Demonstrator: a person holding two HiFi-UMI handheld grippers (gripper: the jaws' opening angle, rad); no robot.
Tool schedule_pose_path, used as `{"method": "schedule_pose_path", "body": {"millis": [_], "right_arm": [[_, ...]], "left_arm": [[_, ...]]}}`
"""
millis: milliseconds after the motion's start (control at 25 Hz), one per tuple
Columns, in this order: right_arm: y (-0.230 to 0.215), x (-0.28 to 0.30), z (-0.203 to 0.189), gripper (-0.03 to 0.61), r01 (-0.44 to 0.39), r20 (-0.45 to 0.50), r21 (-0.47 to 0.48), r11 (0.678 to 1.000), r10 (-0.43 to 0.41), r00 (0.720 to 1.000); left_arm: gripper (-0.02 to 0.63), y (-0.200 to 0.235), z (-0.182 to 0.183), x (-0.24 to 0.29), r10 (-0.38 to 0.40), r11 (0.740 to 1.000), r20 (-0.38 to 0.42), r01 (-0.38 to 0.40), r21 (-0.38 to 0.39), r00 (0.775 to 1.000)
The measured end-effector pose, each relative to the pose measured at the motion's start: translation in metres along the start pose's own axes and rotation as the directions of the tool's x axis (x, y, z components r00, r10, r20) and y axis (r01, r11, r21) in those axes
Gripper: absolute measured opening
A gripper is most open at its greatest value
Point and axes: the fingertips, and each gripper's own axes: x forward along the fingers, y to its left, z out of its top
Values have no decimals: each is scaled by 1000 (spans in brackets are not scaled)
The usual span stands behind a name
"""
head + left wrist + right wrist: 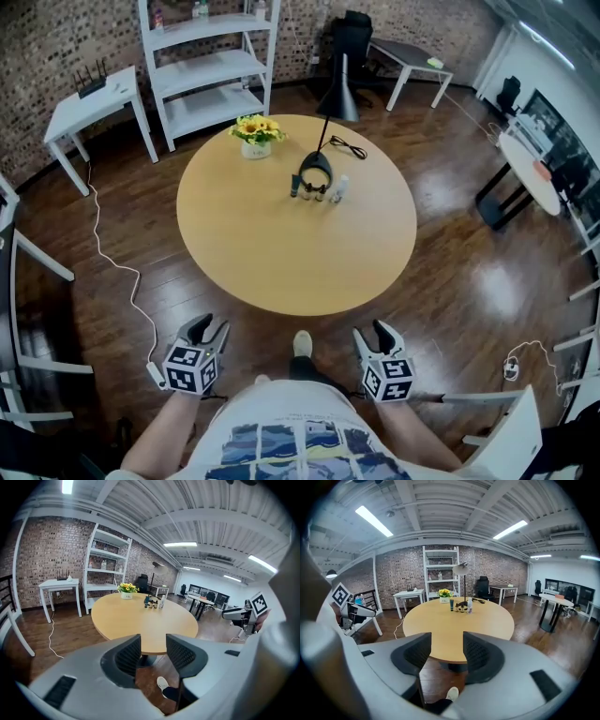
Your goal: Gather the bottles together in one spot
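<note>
Bottles [307,193], four of them, are standing upright in one short row on the round table [281,272], just past its centre toward one o'clock. From the left, the row is running: one tall dark bottle [294,187], two small dark bottles [320,194] and one white bottle [339,190], all sitting close together.

At seven o'clock from the table's centre, off its near edge, the left gripper [208,325] is hanging over the wooden floor. Its two jaws are standing apart, gripping nothing; its own view is showing only the floor and one white shoe [162,683] in the gap.

One pot of yellow flowers [256,136] is sitting near the rim at eleven o'clock. One black lamp [317,169] is standing with its ring base right behind the bottles at twelve o'clock.

At five o'clock, also off the table, the right gripper [373,331] is pointing toward the table. Its jaws are likewise standing released and empty. Both grippers are sitting well apart from the bottles.
</note>
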Motion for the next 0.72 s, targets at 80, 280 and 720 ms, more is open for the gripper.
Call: {"method": "schedule_pose_path", "body": {"millis": [80, 280, 720], "right_arm": [[1, -4, -6, 236, 17, -4, -1, 1000, -17, 1000], [7, -12, -13, 236, 16, -15, -4, 1000, -16, 1000], [26, -24, -22, 236, 7, -10, -45, 999, -8, 1000]], "left_arm": [[173, -3, -3, -3, -6, 1000, 1, 6, 5, 1000], [173, -6, -8, -9, -9, 1000, -4, 9, 13, 1000], [173, -6, -28, -24, -13, 1000, -12, 13, 2, 1000]]}}
